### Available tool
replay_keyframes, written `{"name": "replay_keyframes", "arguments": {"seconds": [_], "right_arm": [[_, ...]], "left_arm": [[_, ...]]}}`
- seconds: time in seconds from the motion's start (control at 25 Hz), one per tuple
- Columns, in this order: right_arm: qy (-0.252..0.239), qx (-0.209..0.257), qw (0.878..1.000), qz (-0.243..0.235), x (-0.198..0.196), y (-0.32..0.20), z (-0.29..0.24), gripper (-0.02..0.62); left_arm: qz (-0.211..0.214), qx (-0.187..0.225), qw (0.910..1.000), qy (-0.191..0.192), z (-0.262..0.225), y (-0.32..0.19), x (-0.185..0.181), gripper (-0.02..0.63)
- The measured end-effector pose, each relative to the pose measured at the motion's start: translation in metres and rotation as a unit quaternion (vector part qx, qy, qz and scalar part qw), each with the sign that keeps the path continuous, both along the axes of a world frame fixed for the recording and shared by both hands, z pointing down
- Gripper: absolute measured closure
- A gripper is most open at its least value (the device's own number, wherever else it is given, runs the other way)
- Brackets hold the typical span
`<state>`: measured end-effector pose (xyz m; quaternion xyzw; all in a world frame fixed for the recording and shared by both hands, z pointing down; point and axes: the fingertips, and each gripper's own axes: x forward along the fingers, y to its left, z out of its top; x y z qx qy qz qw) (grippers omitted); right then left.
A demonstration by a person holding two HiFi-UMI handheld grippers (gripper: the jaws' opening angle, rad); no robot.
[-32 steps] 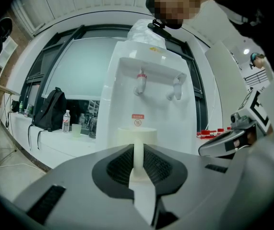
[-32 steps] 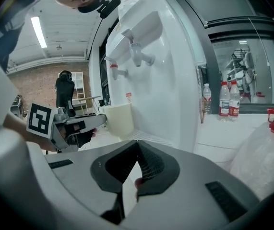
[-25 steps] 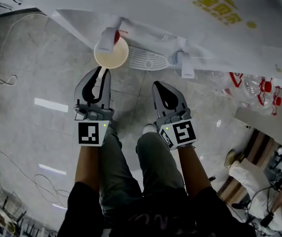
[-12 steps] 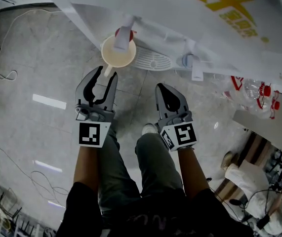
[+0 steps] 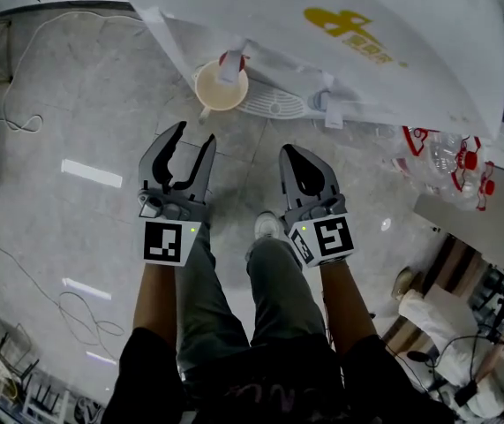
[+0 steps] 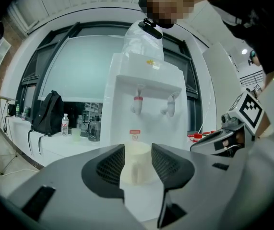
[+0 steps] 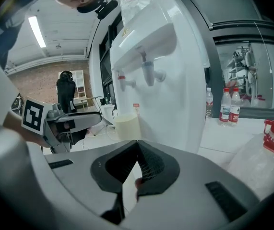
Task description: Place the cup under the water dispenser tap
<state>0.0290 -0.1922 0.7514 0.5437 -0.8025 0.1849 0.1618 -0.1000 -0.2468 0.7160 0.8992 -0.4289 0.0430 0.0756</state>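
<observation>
We find the cup (image 5: pixel 221 87) standing upright on the drip tray (image 5: pixel 274 105) of the water dispenser (image 5: pixel 393 34), directly beneath the red tap (image 5: pixel 229 64). Its long axis is vertical and its mouth faces up. In the head view its handle points out from the dispenser at about 7 o'clock, towards the left gripper (image 5: pixel 194 135). A second tap (image 5: pixel 331 113) sits at 3 o'clock from the red one.

The left gripper's jaws are spread wide and opening, and nothing lies between them. The cup stands clear beyond the tips, at roughly 1 o'clock from them in the head view. In the left gripper view the cup (image 6: pixel 136 169) shows through the gap with its handle facing the camera.

The right gripper (image 5: pixel 291 155) is at 3 o'clock from the left one. Its jaws are pressed together and empty. From the right gripper view the cup (image 7: pixel 126 126) appears at 11 o'clock from the jaw tips, well apart.
</observation>
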Motion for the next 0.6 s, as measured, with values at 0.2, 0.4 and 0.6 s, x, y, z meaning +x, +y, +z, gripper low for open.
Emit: {"name": "replay_keyframes", "arguments": {"seconds": [0.2, 0.4, 0.6], "right_arm": [[-0.007, -0.002, 1.000, 0.000, -0.002, 0.010, -0.042, 0.581], [-0.015, 0.000, 1.000, -0.002, -0.006, 0.015, -0.087, 0.580], [-0.020, 0.009, 1.000, -0.010, -0.009, 0.015, -0.132, 0.581]], "left_arm": [[-0.007, -0.008, 0.9999, -0.007, -0.042, 0.011, -0.003, 0.431], [-0.014, -0.012, 0.9998, -0.010, -0.088, 0.021, -0.002, 0.456], [-0.023, -0.020, 0.9995, -0.012, -0.124, 0.031, 0.000, 0.496]]}}
